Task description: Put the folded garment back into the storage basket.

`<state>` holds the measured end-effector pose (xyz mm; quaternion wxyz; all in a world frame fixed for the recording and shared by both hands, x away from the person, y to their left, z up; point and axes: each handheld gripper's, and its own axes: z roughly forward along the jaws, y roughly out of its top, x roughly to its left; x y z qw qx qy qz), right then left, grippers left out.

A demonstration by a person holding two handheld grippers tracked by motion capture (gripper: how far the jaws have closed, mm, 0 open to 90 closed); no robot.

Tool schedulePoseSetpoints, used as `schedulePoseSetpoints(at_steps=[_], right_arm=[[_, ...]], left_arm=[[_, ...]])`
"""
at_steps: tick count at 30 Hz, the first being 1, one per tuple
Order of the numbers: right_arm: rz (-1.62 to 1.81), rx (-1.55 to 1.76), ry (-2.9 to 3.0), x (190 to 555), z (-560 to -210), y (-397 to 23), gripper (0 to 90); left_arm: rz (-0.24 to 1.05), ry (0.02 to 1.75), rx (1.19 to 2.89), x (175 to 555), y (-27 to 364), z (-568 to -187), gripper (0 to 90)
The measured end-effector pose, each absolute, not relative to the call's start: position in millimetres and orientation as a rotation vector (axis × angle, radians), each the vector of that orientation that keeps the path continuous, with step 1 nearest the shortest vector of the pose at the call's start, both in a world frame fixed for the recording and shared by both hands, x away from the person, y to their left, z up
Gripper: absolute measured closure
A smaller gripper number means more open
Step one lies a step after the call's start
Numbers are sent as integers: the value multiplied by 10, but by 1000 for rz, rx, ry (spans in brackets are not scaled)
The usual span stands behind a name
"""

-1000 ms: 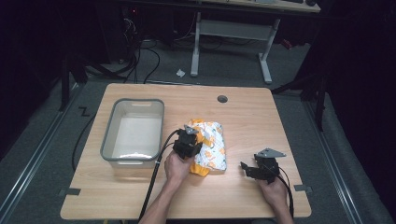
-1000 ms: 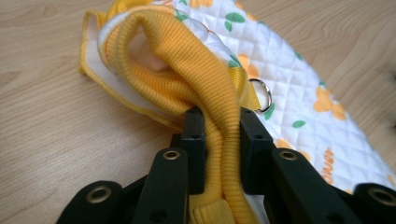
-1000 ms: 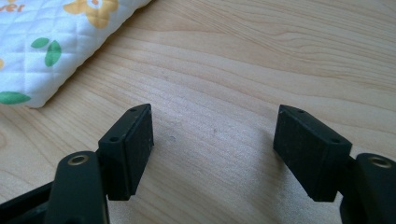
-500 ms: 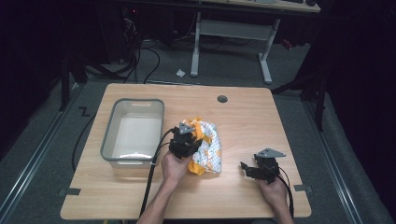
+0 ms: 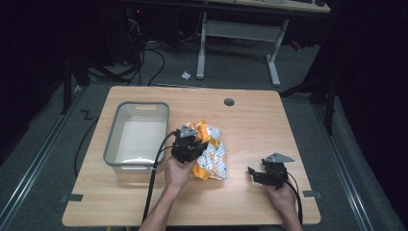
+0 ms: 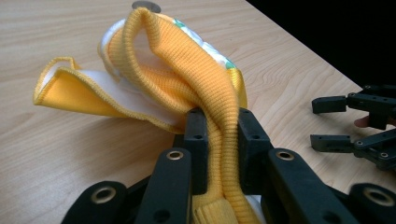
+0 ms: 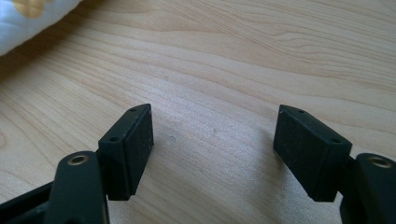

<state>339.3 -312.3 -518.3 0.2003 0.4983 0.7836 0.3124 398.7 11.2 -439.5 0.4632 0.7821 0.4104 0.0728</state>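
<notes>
Nearest us, we held the right gripper (image 5: 251,173) low over the near right part of the table (image 5: 250,120), its two black jaws spread wide with bare wood between them; it sat where it had been a second before. The pads (image 7: 133,149) were flat, rectangular and matte, with small screw holes along their edges.

A little farther in, our left gripper (image 5: 190,144) pinched the yellow ribbed cuff (image 6: 219,140) of the garment (image 5: 209,151), the knit squeezed into a narrow band between the pressed pads. Compared with the earlier frame, we had lifted this gripper slightly and drawn it toward the bin, and the cloth had bunched up: what had lain spread flat now stood in a crumpled heap, one edge raised off the wood. The garment was soft and thick, white with a small coloured print outside, yellow on its trim, and its stitched hem curled in a loose fold. It lay near the middle of the table, just right of the bin.

Beyond our left hand (image 5: 178,171) stood the grey plastic bin (image 5: 111,144), rectangular with rounded corners and translucent walls, unmoved.

Farthest, a round grey grommet (image 5: 229,102) sat in the pale wood-grain tabletop
</notes>
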Motion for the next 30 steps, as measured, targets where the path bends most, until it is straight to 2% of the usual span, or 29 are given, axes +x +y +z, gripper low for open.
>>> schedulePoseSetpoints(at_steps=[30], right_arm=[[873, 1392, 2189, 3393, -5183, -3123, 289]], left_arm=[[169, 968, 1839, 3989, 415, -4036, 777]])
